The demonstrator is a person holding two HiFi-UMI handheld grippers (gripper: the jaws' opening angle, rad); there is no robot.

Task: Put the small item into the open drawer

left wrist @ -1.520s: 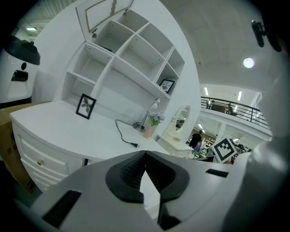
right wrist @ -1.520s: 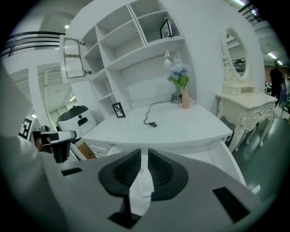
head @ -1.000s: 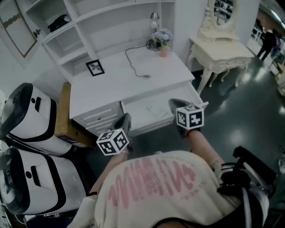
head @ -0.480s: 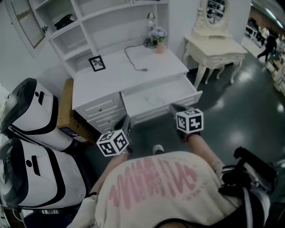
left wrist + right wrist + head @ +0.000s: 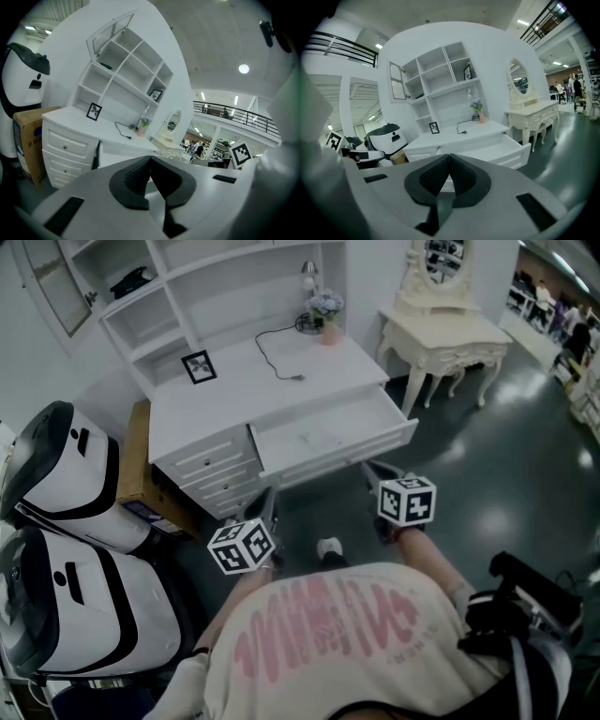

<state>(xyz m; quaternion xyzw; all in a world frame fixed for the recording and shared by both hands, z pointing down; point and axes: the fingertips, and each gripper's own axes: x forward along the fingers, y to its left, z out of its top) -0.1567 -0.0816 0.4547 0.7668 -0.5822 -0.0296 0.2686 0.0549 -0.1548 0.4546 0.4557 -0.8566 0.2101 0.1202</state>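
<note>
Head view: the drawer [image 5: 349, 452] stands pulled out from the white surface [image 5: 253, 390], with bare dark floor [image 5: 487, 446] beyond its front edge. A small item [image 5: 314, 439], pale and faint, lies on the drawer's bottom. The left claw [image 5: 270, 495] hangs short of the drawer's left end, the right claw [image 5: 373, 472] short of its right end.

Left gripper view: the tips meet, with nothing between them.

Right gripper view: the jaws have just been closing and are now together and empty, with the drawer's corner beyond them.
</note>
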